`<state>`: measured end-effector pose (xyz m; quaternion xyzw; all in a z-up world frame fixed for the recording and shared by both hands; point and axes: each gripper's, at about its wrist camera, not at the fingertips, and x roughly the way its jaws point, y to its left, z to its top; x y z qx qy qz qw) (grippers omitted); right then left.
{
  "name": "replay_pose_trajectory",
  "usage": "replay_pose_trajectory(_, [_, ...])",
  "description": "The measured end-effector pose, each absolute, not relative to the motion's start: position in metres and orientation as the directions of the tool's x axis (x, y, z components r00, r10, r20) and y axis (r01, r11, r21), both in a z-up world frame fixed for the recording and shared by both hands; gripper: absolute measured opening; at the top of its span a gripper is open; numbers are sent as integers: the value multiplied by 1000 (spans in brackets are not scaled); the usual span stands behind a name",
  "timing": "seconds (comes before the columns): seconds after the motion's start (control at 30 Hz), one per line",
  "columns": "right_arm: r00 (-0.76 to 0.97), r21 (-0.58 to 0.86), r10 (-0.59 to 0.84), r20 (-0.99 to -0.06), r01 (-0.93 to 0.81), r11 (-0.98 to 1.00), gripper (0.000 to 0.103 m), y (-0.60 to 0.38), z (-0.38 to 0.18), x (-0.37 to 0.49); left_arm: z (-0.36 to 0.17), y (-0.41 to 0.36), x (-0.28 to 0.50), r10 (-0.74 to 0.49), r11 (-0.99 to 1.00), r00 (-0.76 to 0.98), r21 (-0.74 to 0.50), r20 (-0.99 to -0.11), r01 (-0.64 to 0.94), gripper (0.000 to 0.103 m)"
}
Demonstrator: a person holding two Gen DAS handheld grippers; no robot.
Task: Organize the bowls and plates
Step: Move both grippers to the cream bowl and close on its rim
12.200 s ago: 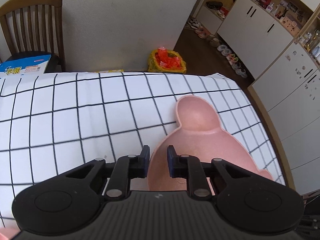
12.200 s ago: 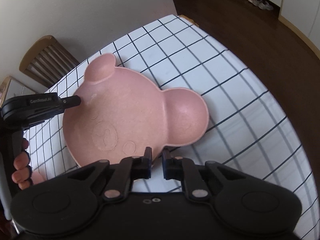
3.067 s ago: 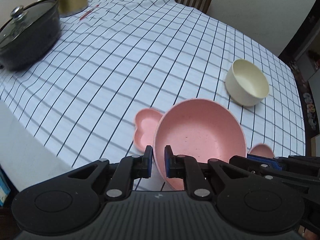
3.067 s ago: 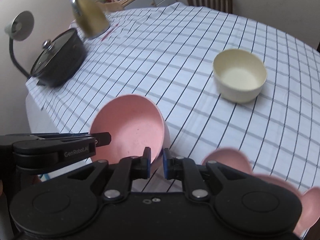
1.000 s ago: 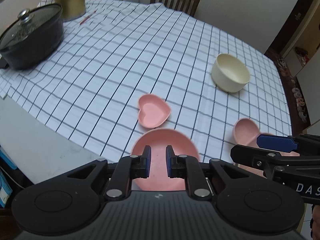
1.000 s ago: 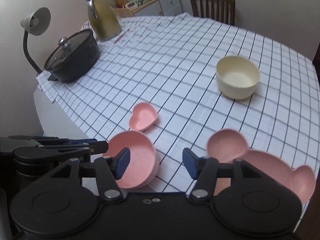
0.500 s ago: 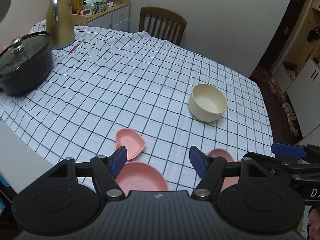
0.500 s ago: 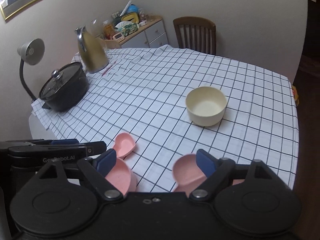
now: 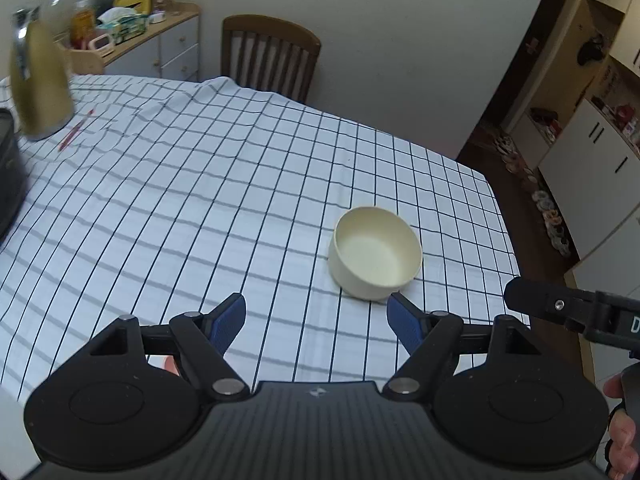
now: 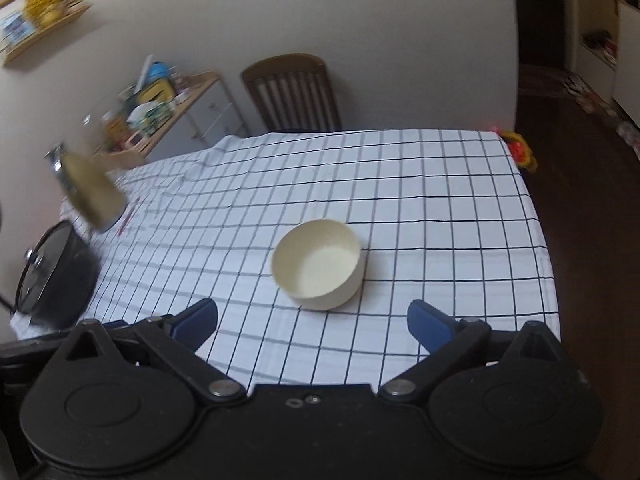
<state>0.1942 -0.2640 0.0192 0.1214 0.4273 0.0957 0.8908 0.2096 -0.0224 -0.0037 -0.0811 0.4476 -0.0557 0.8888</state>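
Left wrist view: my left gripper, just spread and empty, hides a pink dish sliver; smooth round cream bowl at centre.

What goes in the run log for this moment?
left gripper: open, empty | right gripper: open, empty | cream bowl: upright on checked tablecloth, untouched

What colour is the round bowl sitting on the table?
The round plastic bowl is pale cream, inside and out. It shows best in the left wrist view, standing on the checked tablecloth.
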Motion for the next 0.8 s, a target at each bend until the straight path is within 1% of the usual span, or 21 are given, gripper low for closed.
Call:
replay_pose_trajectory(0.2, [605,318,213,-767,70,946,97,-270,-4,233,-26,-28,266,-200,980,558,-178,-806,93,77])
replay_pose_trajectory(0.43, [574,293,152,-805,161,942,91,-265,-34,268,-59,-35,316,-217,976,510,-168,-833,140,77])
replay_pose_trajectory(0.53, [554,288,133,-822,203,936,87,-264,-46,280,-74,-37,332,-219,975,483,-168,-848,147,77])
replay_pose_trajectory(0.6, [541,286,132,-831,213,934,81,-263,-54,287,-85,-38,343,-218,975,463,-172,-859,140,77])
replay_pose_trajectory(0.73, [524,256,103,-846,229,939,75,-260,-70,300,-102,-39,359,-225,974,431,-190,-874,124,77])
replay_pose_trajectory(0.8, [510,251,95,-855,247,936,70,-261,-77,304,-109,-40,365,-227,973,416,-193,-881,124,77])
